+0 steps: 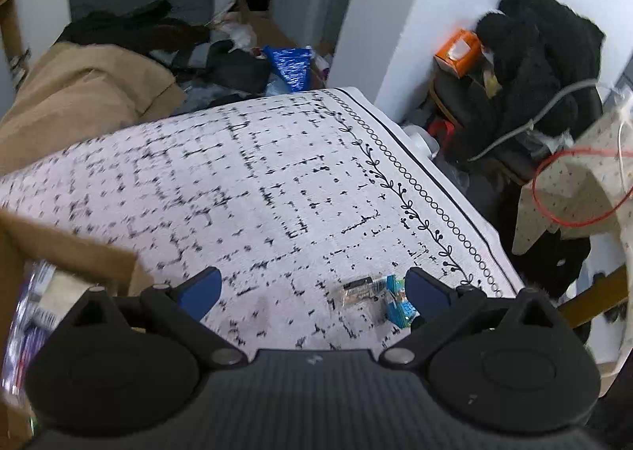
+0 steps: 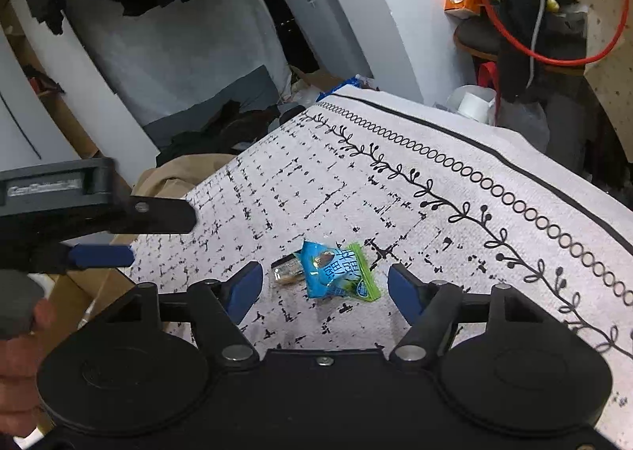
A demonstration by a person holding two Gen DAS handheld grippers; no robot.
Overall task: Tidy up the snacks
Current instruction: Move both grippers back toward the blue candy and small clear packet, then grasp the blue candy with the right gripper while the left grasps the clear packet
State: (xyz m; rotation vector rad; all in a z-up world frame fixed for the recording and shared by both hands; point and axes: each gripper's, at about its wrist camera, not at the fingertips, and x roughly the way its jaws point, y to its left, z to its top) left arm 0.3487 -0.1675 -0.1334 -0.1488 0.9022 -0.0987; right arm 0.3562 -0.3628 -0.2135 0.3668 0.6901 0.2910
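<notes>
- Snack packets, left wrist view: a clear-wrapped snack [image 1: 358,291] and a blue snack packet [image 1: 397,301] lie touching on the patterned cloth [image 1: 257,181], close to its bordered edge. The left gripper [image 1: 312,289] is spread wide and holds nothing; the packets sit just inside its right-hand finger [image 1: 425,291], off centre. It tilts steeply down at the cloth. A cardboard box [image 1: 67,248], probably where the snacks go, stands at the left edge.
- Right wrist view: the blue and green packet [image 2: 336,270] lies partly over the clear one [image 2: 287,270], centred between the right gripper's [image 2: 324,287] blue pads [image 2: 247,287]. These jaws are part-spread and pinch nothing; no pad touches a wrapper. The gripper slants down gently. The left gripper [image 2: 103,240] and a hand [image 2: 18,363] show at the left.
- Step judged: picking up the top packet with the right gripper. Lower until the pads flank the blue wrapper only, then close on its crimped sides, so that the clear packet is not dragged along.
</notes>
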